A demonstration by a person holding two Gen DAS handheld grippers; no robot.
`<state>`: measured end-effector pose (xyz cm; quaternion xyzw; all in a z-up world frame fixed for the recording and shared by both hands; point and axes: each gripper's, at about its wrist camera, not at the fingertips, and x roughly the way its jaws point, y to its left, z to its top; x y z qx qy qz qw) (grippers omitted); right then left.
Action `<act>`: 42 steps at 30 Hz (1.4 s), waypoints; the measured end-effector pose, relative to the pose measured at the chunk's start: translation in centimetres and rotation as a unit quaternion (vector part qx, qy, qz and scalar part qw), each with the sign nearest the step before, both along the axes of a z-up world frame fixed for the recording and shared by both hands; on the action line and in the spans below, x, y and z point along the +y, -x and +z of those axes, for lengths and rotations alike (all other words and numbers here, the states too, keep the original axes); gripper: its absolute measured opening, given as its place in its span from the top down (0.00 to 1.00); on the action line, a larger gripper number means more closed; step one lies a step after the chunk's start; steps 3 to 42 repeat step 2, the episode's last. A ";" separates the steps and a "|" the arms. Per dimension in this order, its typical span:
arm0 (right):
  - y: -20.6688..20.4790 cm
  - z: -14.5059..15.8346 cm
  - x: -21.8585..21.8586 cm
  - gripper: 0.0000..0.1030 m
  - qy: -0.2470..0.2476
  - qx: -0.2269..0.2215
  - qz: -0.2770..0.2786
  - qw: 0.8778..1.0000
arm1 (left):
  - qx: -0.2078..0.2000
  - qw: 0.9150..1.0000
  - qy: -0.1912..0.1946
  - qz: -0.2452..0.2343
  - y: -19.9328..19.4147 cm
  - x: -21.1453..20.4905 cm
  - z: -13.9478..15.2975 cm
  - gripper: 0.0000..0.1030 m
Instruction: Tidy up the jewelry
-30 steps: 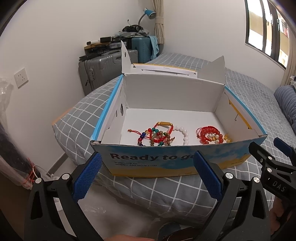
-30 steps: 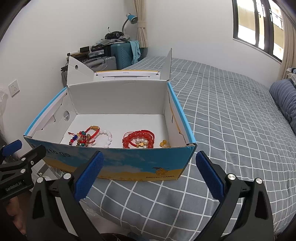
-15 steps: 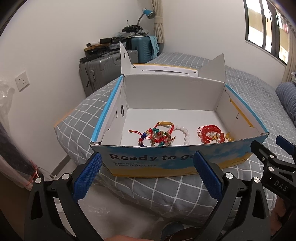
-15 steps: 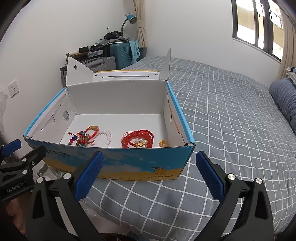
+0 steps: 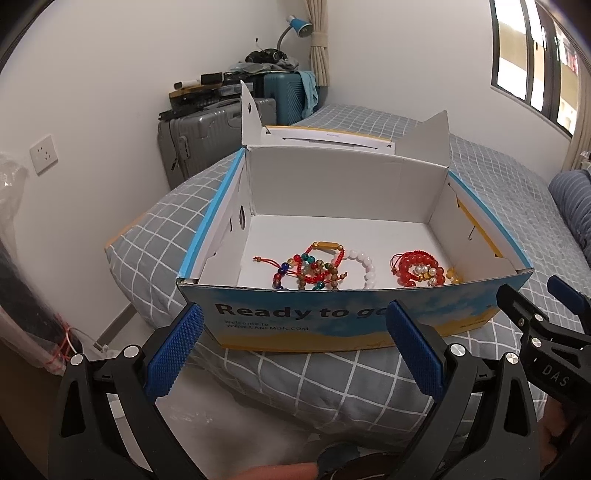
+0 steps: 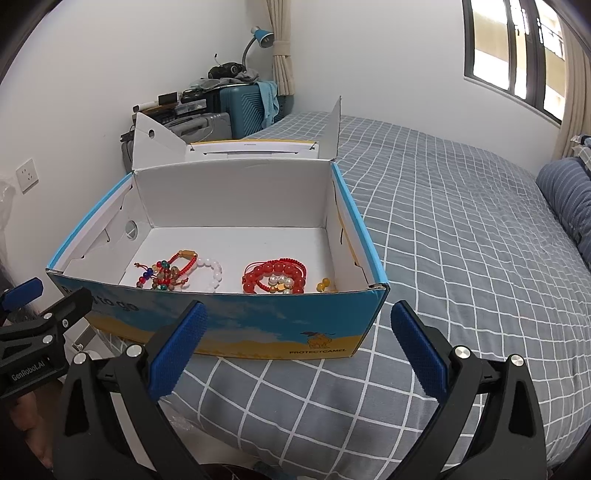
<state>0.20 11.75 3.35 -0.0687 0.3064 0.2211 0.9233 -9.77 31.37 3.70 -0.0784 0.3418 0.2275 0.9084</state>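
Observation:
An open blue and yellow cardboard box (image 5: pixel 332 317) (image 6: pixel 258 325) stands on the corner of a grey checked bed. Inside, a tangle of multicoloured bead bracelets with a white bead bracelet (image 5: pixel 317 267) (image 6: pixel 177 271) lies at the left. A pile of red bead bracelets with pearls (image 5: pixel 417 267) (image 6: pixel 275 277) lies at the right, with yellow beads (image 6: pixel 324 284) beside it. My left gripper (image 5: pixel 291 347) is open and empty, in front of the box's near wall. My right gripper (image 6: pixel 295 343) is open and empty, also in front of the box.
The bed (image 6: pixel 461 258) stretches to the right with a striped pillow (image 6: pixel 569 199) at its far end. Grey and teal suitcases (image 5: pixel 207 140) with clutter and a blue lamp (image 5: pixel 299 26) stand against the back wall. A plastic bag (image 5: pixel 22 295) is at the left.
Both grippers have drifted back slightly from the box and stay open. The jewelry has not moved.

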 end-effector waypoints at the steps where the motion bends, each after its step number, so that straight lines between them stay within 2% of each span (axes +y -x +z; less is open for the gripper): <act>1: 0.0 0.0 0.0 0.07 0.000 0.000 0.000 1.000 | 0.001 1.000 0.000 0.000 0.0 0.0 0.0 0.06; 42: 0.0 0.0 0.0 0.07 0.000 0.000 -0.001 1.000 | 0.001 1.000 -0.001 0.001 0.0 0.0 -0.1 0.06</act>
